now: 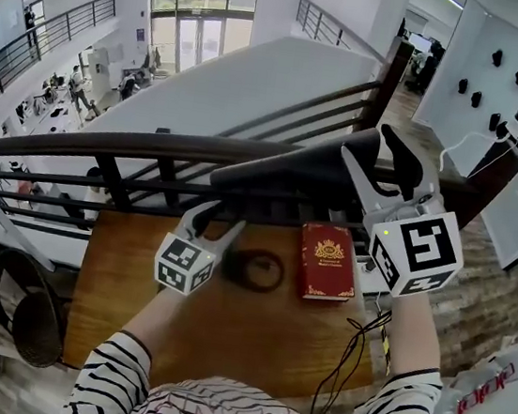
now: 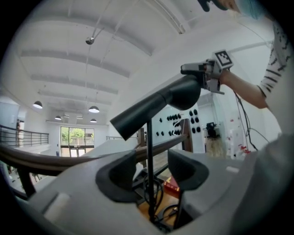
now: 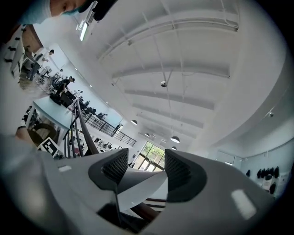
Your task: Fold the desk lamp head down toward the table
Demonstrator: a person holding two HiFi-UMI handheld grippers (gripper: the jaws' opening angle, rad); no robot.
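Between left gripper [image 2: 151,167] pads [image 2: 120,173]: lamp stem [image 2: 149,137], straddled with jaws half apart and not touching it, likely to steady the base. Right gripper [image 3: 140,170]: clamped across the lamp head [image 1: 292,173] end, apparently for pulling down. Lamp head stands raised above table [image 1: 223,339]. Both forearms outstretched, grippers roughly level.

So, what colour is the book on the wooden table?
Dark red hardcover book, gold emblem; clearest in head view.

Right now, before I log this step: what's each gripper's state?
Left gripper: open, lamp stem between its jaws, not pinched.
Right gripper: closed on the lamp head.
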